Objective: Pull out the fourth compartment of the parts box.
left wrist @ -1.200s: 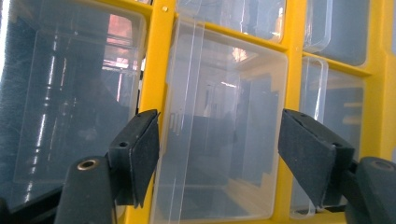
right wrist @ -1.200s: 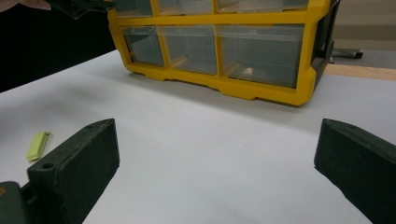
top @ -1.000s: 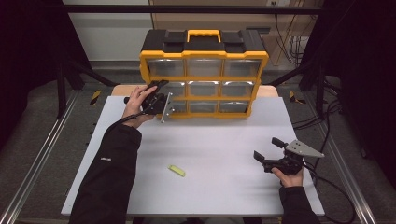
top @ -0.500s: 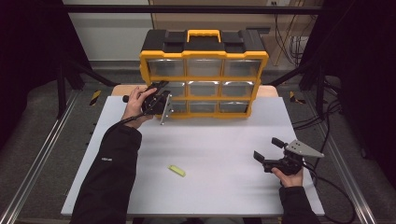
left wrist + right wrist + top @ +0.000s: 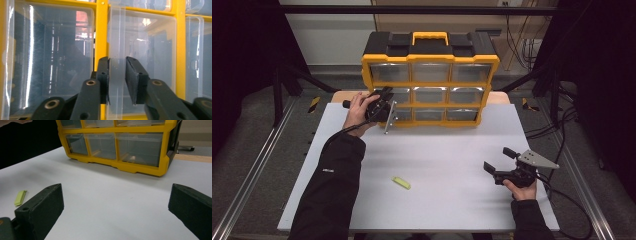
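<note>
Your left gripper (image 5: 388,107) has just been closing on a drawer pull; the drawer is not yet out.

High view: the organizer (image 5: 430,80) stands at the table's (image 5: 452,150) far edge, its long side across it, drawer fronts facing you; a green piece (image 5: 401,183) lies loose. Left gripper view: the jaws are narrow around the clear pull (image 5: 117,65) of a drawer (image 5: 142,55); one pad touches, the other stands just off. Right gripper view: your right gripper (image 5: 115,210) rests wide and empty.
</note>
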### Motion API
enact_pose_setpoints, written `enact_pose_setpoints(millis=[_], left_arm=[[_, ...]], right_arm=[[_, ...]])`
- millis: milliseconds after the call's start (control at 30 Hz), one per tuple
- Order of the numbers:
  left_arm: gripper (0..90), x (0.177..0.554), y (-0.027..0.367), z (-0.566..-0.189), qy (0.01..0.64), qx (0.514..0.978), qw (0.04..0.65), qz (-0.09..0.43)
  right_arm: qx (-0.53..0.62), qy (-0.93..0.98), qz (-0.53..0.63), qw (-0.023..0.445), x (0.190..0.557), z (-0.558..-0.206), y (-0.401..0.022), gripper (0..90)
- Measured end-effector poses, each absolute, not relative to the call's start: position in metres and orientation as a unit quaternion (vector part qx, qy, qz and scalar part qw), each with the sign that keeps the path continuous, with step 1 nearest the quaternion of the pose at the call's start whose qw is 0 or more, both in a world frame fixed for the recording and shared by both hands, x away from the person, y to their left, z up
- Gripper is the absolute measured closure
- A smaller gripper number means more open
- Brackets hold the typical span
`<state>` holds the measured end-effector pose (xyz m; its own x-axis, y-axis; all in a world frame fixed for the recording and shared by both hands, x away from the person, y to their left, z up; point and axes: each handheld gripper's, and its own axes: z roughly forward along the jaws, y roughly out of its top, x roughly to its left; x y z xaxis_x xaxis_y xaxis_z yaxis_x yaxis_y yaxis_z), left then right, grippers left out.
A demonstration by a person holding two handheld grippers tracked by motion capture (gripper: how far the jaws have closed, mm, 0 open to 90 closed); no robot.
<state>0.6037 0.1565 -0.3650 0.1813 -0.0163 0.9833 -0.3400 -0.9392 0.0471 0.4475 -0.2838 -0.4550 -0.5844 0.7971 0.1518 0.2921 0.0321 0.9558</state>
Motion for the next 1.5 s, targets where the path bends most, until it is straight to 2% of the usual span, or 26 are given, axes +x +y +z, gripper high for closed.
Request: enact_pose_setpoints(millis=[267,1500], left_arm=[[76.4,0.604,0.156,-0.365,-0.144,0.75,0.108,0.637],[77.6,0.583,0.154,-0.367,-0.14,0.746,0.099,0.644]], right_arm=[[0.398,0.683,0.571,0.221,0.447,-0.455,-0.284,0.6],[0.399,0.685,0.567,0.223,0.447,-0.455,-0.284,0.5]])
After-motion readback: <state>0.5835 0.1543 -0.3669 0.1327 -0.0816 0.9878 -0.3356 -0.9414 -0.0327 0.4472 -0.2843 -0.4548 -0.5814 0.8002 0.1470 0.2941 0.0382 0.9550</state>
